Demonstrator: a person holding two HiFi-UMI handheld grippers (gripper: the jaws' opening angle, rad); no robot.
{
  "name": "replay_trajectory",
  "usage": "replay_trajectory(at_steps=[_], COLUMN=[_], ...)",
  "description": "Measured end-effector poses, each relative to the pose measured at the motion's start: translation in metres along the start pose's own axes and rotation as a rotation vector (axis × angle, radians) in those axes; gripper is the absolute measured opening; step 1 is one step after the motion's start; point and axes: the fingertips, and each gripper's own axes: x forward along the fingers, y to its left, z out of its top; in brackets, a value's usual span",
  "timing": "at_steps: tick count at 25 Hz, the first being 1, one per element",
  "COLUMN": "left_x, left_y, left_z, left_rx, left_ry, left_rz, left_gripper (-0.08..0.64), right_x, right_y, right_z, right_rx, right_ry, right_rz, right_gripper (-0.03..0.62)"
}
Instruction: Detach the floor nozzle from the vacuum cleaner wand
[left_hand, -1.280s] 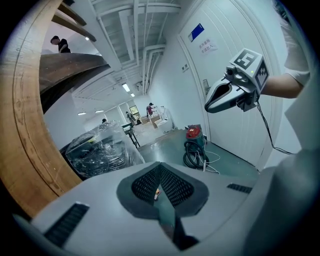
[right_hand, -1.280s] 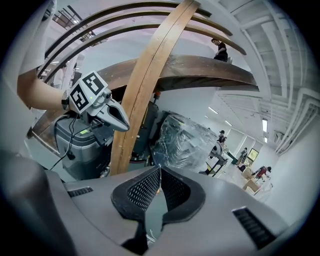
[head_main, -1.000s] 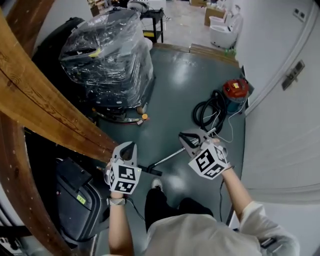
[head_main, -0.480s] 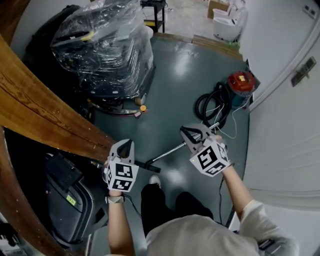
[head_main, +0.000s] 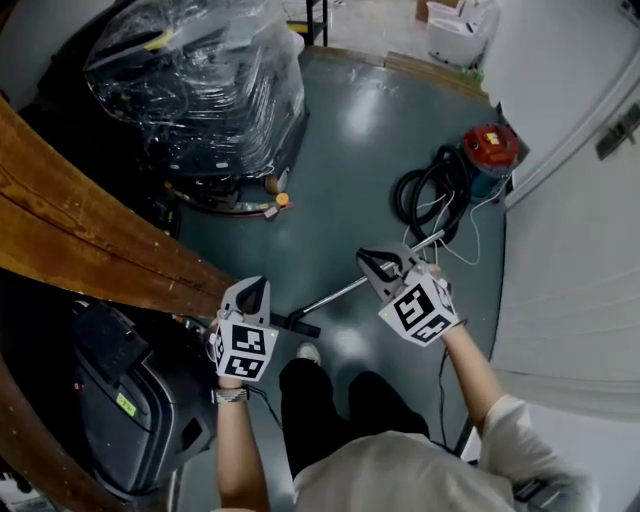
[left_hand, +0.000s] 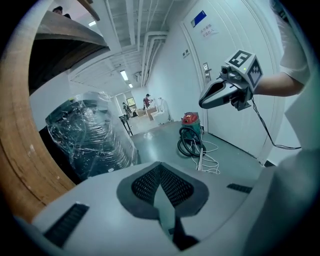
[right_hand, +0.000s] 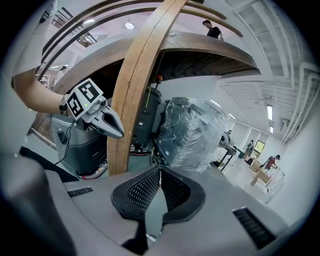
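Both hand-held grippers have come down toward the floor (head_main: 350, 170) over the last second, and in the head view the whole scene has slid upward as the person bends lower. The left hand-held gripper (head_main: 256, 288) has its jaws pressed together with nothing between them, as its own view (left_hand: 160, 182) shows. The right hand-held gripper (head_main: 368, 262) is likewise closed and empty in its own view (right_hand: 159, 187). Neither touches anything yet.

The wand (head_main: 345, 293) lies on the floor as a thin metal tube. It runs from the hose (head_main: 428, 192) coiled beside the red vacuum (head_main: 492, 148), which stands at the floor's right edge by the wall, down to the dark nozzle (head_main: 302, 325) in mid-floor, just ahead of the person's shoe. In the head view the left one shows just beside the nozzle end and the right one over the wand's upper half, though both appear to be well above the floor.

The descent reads as the approach. The nozzle is still on the wand, and both sets of jaws will likely have to open before either part can be taken.
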Motion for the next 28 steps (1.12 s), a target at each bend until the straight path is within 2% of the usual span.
replay_trajectory(at_steps=[14, 20, 25, 28], left_x=[0.065, 0.105, 0.141, 0.162], left_y=[0.002, -0.015, -0.026, -0.033], left_z=[-0.085, -0.137, -0.188, -0.218], left_rx=[0.001, 0.031, 0.005, -0.036], left_ry=[0.02, 0.027, 0.038, 0.034], left_rz=[-0.031, -0.063, -0.087, -0.114], left_gripper=[0.0, 0.0, 0.0, 0.0], right_x=[0.072, 0.107, 0.137, 0.151], right_y=[0.044, 0.061, 0.073, 0.085], right_z=[-0.069, -0.118, -0.168, -0.199], right_rx=[-0.015, 0.015, 0.034, 0.029], right_ry=[0.009, 0.005, -0.008, -0.002], right_rz=[0.064, 0.076, 0.042, 0.058], right_gripper=[0.029, 0.029, 0.029, 0.029])
